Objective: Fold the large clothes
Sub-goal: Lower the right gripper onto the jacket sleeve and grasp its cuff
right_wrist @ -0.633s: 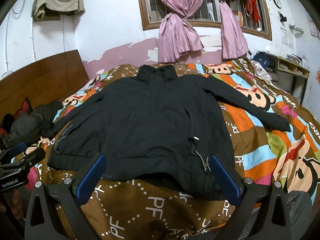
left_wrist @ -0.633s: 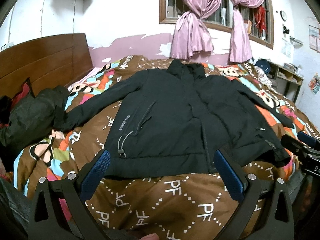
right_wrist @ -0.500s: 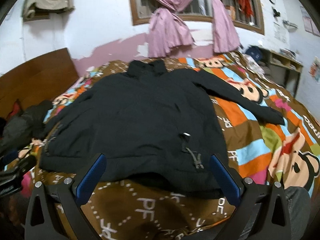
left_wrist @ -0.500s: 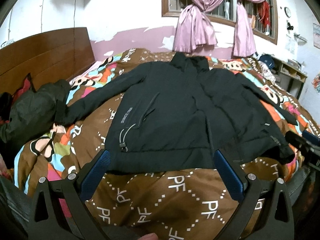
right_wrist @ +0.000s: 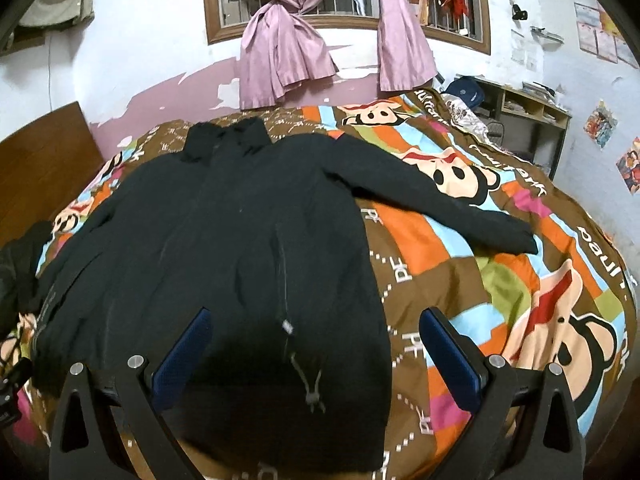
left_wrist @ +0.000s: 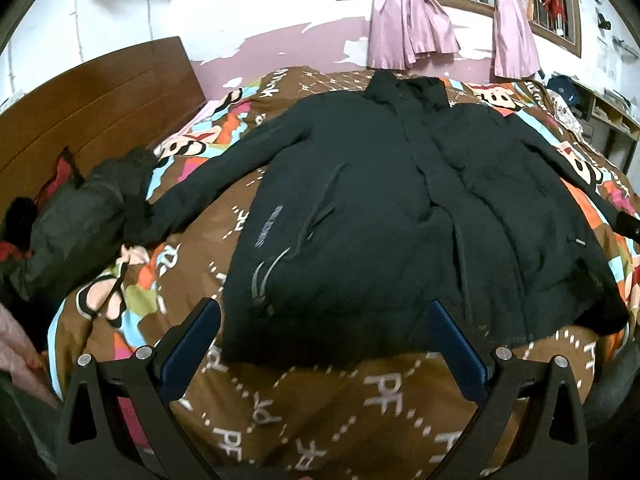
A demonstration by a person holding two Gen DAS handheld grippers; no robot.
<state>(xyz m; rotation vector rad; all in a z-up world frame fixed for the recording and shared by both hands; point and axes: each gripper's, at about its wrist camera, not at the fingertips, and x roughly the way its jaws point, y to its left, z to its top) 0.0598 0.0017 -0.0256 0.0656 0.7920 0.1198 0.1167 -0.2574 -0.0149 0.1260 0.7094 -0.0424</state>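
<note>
Bedroom walls with peeling pink paint and a barred window hung with knotted pink curtains (right_wrist: 280, 56) back a bed (right_wrist: 500, 280) covered by a loud cartoon-print quilt, and the bed serves as the folding surface. Both claws hang over its near edge: the left claw (left_wrist: 324, 344) stands wide with nothing between its blue pads, aimed at the hem on its own side, and the right claw (right_wrist: 316, 352) is equally wide and empty, poised above the hem corner where a drawcord toggle (right_wrist: 312, 390) lies. That wide stance suits a thick hem, which likely needs a deep bite. Beyond them the black jacket (left_wrist: 400, 208) lies front up and flattened across the middle of the bed, collar toward the far edge by the window, hem toward the near edge, so a lengthwise fold can start from the bottom. Its sleeves are spread out toward either side of the bed, one (right_wrist: 440, 200) reaching toward the foot-end side, probably laid open so they can be tucked inward first. A second dark garment (left_wrist: 80, 216) sits bunched by the wooden headboard (left_wrist: 92, 108), touching or nearly touching the other cuff.
</note>
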